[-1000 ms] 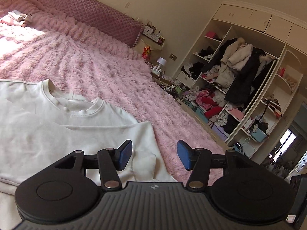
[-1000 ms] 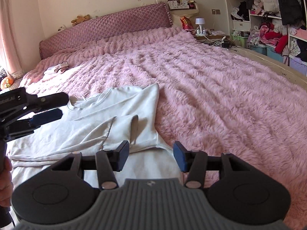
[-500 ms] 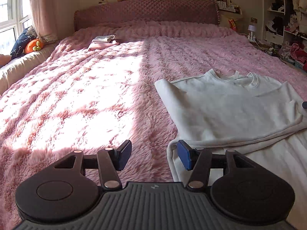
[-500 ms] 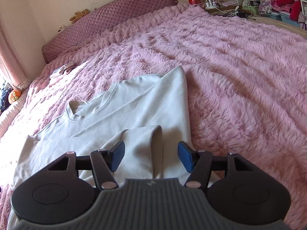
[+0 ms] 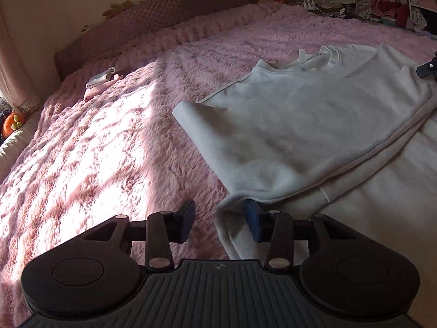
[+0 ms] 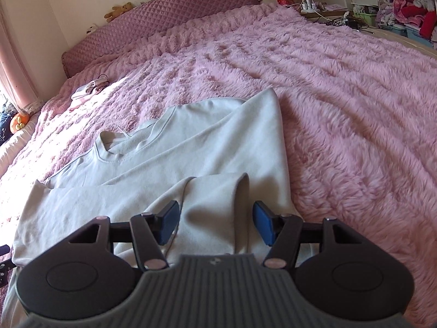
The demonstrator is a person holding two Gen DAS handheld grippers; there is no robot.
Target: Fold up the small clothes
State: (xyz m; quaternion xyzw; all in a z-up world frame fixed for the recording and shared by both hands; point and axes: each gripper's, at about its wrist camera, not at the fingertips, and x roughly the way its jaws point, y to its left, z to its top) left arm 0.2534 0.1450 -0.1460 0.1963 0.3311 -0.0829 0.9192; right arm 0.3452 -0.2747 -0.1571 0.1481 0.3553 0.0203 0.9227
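Observation:
A white long-sleeved top [image 5: 300,120] lies flat on the pink fluffy bed cover, its left side folded over the body; it also shows in the right wrist view [image 6: 191,158]. My left gripper [image 5: 220,222] is open, low at the garment's near left corner, with its right pad tucked under the folded edge. My right gripper [image 6: 215,225] is open, straddling the folded-in sleeve [image 6: 215,199] near the garment's right edge. Neither gripper holds cloth.
The pink bed cover [image 6: 341,95] spreads all around. A small folded pile of clothes [image 5: 102,78] lies far left near the quilted headboard [image 6: 169,11]. A cluttered nightstand and wardrobe shelves [image 6: 396,0] stand at the far right. An orange toy [image 5: 12,121] lies at the left edge.
My left gripper has dropped and moved in on the garment's near left corner, its right pad now under the edge. My right gripper has lowered onto the folded sleeve.

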